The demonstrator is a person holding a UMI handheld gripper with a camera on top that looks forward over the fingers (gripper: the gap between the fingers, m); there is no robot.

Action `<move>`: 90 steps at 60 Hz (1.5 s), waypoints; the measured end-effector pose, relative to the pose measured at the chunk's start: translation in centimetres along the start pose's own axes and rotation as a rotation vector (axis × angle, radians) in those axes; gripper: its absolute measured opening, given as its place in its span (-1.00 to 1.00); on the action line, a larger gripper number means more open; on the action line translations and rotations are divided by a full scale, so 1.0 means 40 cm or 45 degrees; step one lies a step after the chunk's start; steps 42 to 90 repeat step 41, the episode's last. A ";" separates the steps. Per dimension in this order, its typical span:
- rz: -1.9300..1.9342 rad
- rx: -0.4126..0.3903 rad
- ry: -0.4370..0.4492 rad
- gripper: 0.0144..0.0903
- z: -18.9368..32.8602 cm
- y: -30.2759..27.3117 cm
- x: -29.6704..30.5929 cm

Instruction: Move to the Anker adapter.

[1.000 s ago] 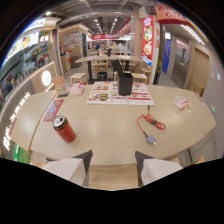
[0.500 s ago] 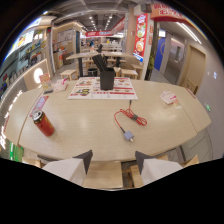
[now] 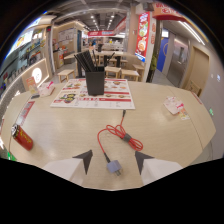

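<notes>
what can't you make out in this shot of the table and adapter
- Adapter, gripper view: too small to read any brand marking; it lies between the open fingers.
- Menu sheet, gripper view: print too small to read, partly covered by the chopstick holder.
- Red can, gripper view: label blurred.
- Packet beyond the red cable, gripper view: contents unclear.

Pale wood table: adapter, red cable, chopstick holder, menu, can.
</notes>
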 end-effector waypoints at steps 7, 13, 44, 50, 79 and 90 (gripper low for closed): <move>-0.008 -0.003 -0.017 0.85 0.060 -0.032 0.002; -0.006 -0.003 -0.020 0.85 0.101 -0.055 0.003; 0.003 -0.029 -0.038 0.85 0.141 -0.070 0.007; 0.003 -0.029 -0.038 0.85 0.141 -0.070 0.007; 0.003 -0.029 -0.038 0.85 0.141 -0.070 0.007; 0.003 -0.029 -0.038 0.85 0.141 -0.070 0.007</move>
